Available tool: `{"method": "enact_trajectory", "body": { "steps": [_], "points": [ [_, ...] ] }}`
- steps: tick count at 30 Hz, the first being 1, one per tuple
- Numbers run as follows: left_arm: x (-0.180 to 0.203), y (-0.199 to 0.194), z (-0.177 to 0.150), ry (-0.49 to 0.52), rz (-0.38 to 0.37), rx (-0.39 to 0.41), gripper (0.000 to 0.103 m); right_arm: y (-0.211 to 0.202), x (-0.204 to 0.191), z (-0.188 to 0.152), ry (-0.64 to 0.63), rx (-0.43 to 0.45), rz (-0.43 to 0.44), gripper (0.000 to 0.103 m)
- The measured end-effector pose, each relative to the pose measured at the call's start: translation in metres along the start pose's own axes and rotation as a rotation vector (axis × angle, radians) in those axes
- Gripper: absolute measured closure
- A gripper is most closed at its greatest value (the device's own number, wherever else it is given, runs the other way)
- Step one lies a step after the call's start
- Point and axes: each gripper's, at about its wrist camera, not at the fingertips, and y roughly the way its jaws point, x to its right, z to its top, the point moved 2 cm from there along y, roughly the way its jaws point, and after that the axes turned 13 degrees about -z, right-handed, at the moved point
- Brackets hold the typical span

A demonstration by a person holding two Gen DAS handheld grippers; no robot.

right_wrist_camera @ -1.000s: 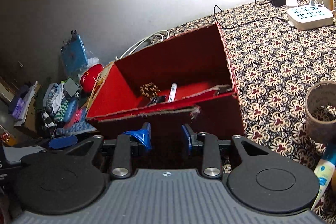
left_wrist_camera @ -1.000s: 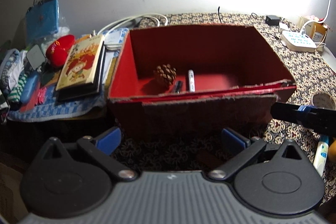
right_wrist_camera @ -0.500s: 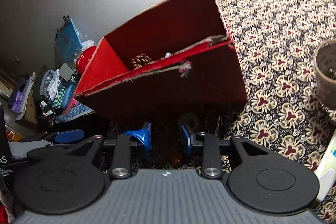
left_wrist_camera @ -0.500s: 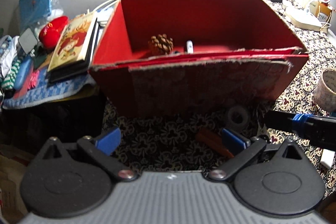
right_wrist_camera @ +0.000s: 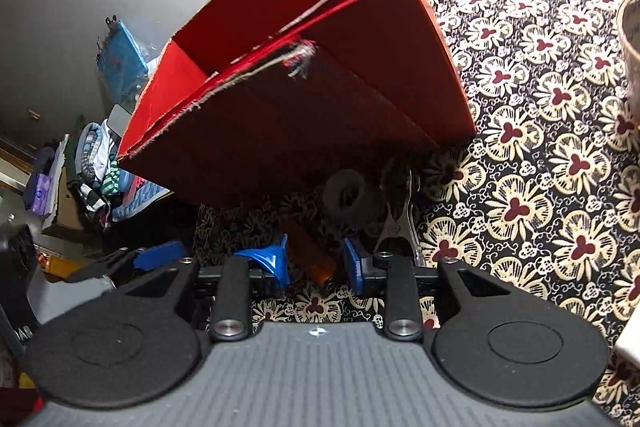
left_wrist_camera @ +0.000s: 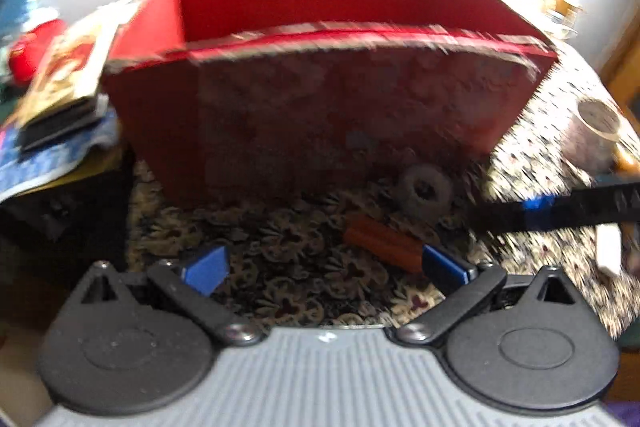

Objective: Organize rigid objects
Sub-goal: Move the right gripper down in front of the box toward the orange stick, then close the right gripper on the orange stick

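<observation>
The left gripper (left_wrist_camera: 324, 269) hangs low over the black-and-cream floral tablecloth (left_wrist_camera: 280, 251), its blue-tipped jaws spread wide. An orange-brown cylindrical stick (left_wrist_camera: 382, 241) lies touching the right blue fingertip (left_wrist_camera: 444, 269). Beyond it sits a dark grey ring-shaped roll (left_wrist_camera: 426, 191), against the large red cardboard box (left_wrist_camera: 320, 115). The picture is motion-blurred.

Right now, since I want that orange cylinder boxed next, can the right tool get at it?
Probably yes: the orange cylinder lies between the right tool's open fingers, nothing covering it. The metal clip sits just beside.
</observation>
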Motion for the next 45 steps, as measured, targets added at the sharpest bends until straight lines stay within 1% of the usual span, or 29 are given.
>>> {"method": "enact_trajectory", "body": {
  "steps": [3,10,11,14,17,18,22,23,27,30,32,33,34,36,40,41,42,43,45],
  "points": [
    [-0.002,0.008,-0.005,-0.007,-0.089,-0.025,0.002,0.006,0.002,0.0,-0.006,-0.022,0.019,0.09],
    [0.007,0.014,-0.011,-0.017,-0.169,-0.002,0.002,0.022,0.002,0.002,0.006,-0.061,0.046,0.089],
    [0.008,0.016,-0.011,-0.021,-0.174,0.004,0.003,0.024,0.001,0.003,0.006,-0.064,0.05,0.089],
    [0.007,0.02,-0.012,-0.053,-0.184,0.016,0.01,0.032,0.0,0.007,0.004,-0.071,0.061,0.089],
    [0.004,0.028,-0.01,-0.103,-0.207,0.024,0.013,0.04,-0.001,0.01,0.012,-0.086,0.075,0.089],
    [0.003,0.03,-0.01,-0.11,-0.211,0.025,0.015,0.043,0.0,0.011,0.018,-0.09,0.08,0.089],
    [0.0,0.035,-0.009,-0.142,-0.234,0.034,0.018,0.049,0.005,0.013,0.044,-0.107,0.091,0.089],
    [0.0,0.037,-0.009,-0.15,-0.24,0.038,0.02,0.05,0.007,0.013,0.051,-0.109,0.1,0.089],
    [0.003,0.04,-0.008,-0.151,-0.255,0.05,0.026,0.05,0.011,0.014,0.06,-0.12,0.125,0.089],
    [0.008,0.042,-0.008,-0.142,-0.264,0.051,0.026,0.051,0.006,0.014,0.028,-0.135,0.138,0.09],
    [0.018,0.047,-0.008,-0.134,-0.273,0.052,0.026,0.054,0.001,0.014,0.019,-0.157,0.153,0.09],
    [0.023,0.048,-0.009,-0.127,-0.272,0.052,0.026,0.057,-0.002,0.012,0.019,-0.173,0.163,0.089],
    [0.027,0.049,-0.011,-0.114,-0.255,0.055,0.025,0.058,-0.004,0.012,0.018,-0.179,0.166,0.089],
    [0.031,0.05,-0.013,-0.109,-0.253,0.056,0.035,0.057,-0.005,0.012,0.018,-0.181,0.167,0.089],
    [0.029,0.046,-0.017,-0.109,-0.264,0.057,0.038,0.057,-0.005,0.012,0.025,-0.189,0.171,0.089],
    [0.028,0.044,-0.018,-0.105,-0.263,0.057,0.042,0.057,-0.005,0.012,0.03,-0.185,0.169,0.089],
    [0.027,0.043,-0.02,-0.101,-0.259,0.057,0.066,0.057,-0.004,0.012,0.04,-0.178,0.165,0.089],
    [0.024,0.04,-0.021,-0.098,-0.242,0.06,0.074,0.058,-0.004,0.013,0.053,-0.178,0.165,0.089],
    [0.008,0.034,-0.022,-0.119,-0.266,0.06,0.082,0.06,-0.002,0.015,0.07,-0.187,0.166,0.09]
  ]
}}
